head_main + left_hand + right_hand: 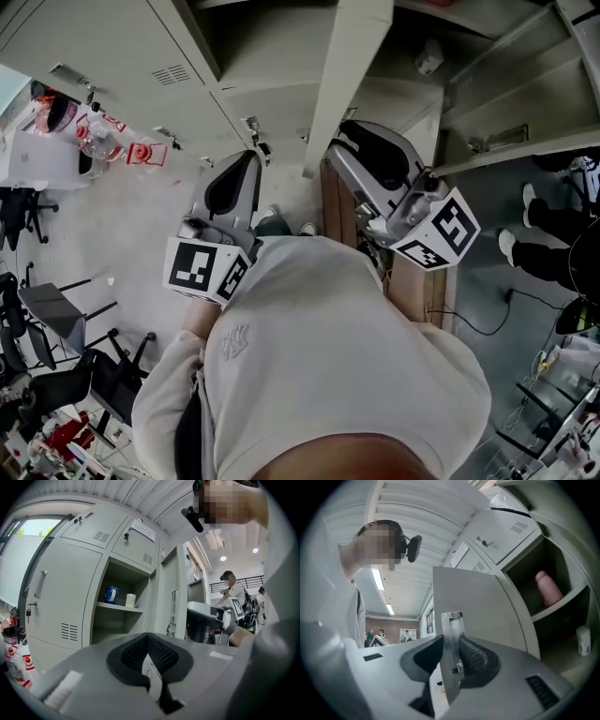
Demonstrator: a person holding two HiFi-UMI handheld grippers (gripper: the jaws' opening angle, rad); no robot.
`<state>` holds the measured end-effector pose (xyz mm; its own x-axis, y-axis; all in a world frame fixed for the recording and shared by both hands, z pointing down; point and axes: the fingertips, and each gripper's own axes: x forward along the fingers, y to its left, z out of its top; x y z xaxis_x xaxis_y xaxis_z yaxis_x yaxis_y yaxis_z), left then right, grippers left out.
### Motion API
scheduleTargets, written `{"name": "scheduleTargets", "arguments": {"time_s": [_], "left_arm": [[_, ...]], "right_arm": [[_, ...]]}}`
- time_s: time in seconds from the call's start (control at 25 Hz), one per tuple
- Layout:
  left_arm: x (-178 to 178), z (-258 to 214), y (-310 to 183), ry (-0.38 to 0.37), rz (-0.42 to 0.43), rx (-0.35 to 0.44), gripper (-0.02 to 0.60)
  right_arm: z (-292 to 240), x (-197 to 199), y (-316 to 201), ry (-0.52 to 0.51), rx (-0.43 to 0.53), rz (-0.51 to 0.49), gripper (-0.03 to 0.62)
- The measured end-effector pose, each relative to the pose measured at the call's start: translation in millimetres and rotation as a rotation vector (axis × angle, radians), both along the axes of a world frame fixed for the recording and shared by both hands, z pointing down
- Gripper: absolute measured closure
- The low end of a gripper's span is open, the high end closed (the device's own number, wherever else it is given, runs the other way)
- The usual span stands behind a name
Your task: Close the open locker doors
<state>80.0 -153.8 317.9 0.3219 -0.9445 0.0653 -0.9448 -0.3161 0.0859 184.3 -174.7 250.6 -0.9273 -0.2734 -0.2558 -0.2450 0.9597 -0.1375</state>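
Note:
A row of grey lockers fills the top of the head view. One open door (342, 84) stands edge-on in the middle, and a second open door (511, 94) hangs at the right. My right gripper (345, 129) is against the middle door's right face. In the right gripper view it is shut (452, 637) on a metal door handle (452, 620), with the door panel (497, 606) behind. My left gripper (248, 157) is left of that door, shut with nothing in it (147, 639). It faces an open compartment holding a blue can (111, 594) and a white cup (131, 600).
The right compartment holds a pink bottle (548, 588) and a small white bottle (583, 639). Black chairs (56, 319) and red-and-white bottles (103, 141) are on the floor at left. A person's legs (562, 244) are at the right, and a wooden unit (412, 281) is below the grippers.

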Motion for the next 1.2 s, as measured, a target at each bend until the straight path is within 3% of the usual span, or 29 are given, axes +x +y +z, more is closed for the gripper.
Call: {"name": "scheduleTargets", "arguments": {"time_s": [0.56,1.0,1.2], "left_arm": [[-58,-23,-29,-0.031,0.029,0.014,0.583],[-108,-23,-36,-0.03,-0.005,0.008,0.584],[-122,-26,-37,-0.026,-0.01,0.012,0.583]], "right_arm": [[-5,-81,-9,0.062,0.024,-0.088,0.523],[-3,-134,-31,0.139,0.088,-0.049,0.526],[-6,-148,-40,0.18,0.129,0.017,0.545]]}}
